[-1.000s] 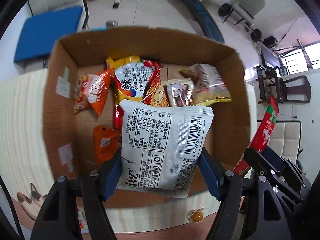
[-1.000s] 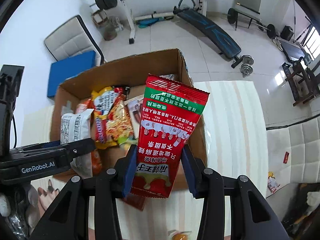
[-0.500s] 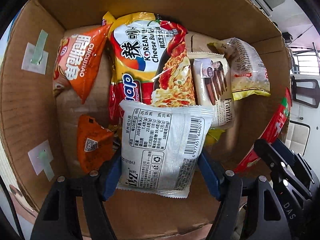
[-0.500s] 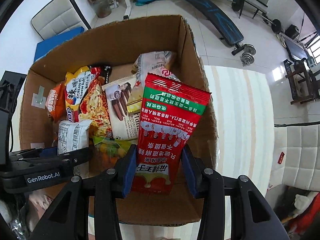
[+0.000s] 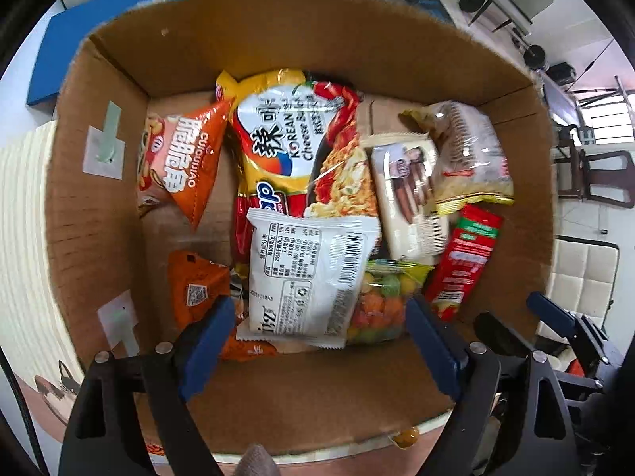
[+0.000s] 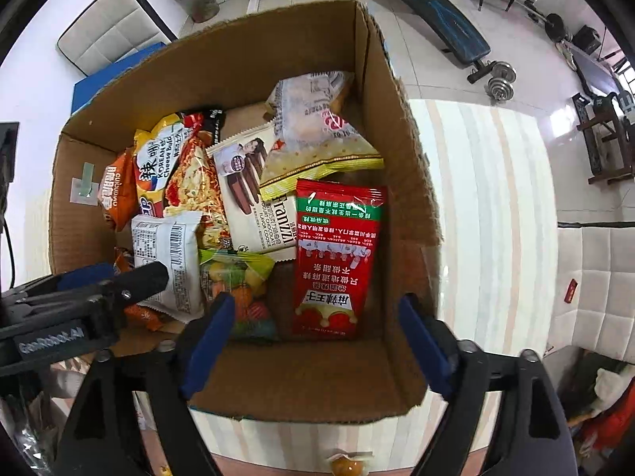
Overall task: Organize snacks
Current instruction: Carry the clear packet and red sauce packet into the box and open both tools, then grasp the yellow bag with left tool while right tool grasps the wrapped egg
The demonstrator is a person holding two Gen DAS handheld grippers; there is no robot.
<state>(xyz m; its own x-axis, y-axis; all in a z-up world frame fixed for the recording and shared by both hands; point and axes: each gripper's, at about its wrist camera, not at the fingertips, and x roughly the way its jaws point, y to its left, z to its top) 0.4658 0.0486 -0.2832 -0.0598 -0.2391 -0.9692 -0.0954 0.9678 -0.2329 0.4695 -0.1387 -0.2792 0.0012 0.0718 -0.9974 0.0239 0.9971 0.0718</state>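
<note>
Two opening grippers [image 5: 313, 341] [image 6: 313, 333] (nothing gripped) — red packet [image 6: 337, 258] lengthwise toward box's far wall.

1. We see a brown corrugated cardboard box [image 5: 103, 214], matt and rough at its torn edges.
2. We see a white plastic snack packet [image 5: 305, 273] and a red foil-like sachet [image 6: 337, 261], both glossy.
3. We see blue matt plastic pads [image 6: 206, 345] on black arms.

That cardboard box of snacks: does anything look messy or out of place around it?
One thing: a small wrapped orange candy lies alone on the striped table, outside the cardboard box. Inside, the packets overlap loosely, but nothing looks torn or spilled.
</note>
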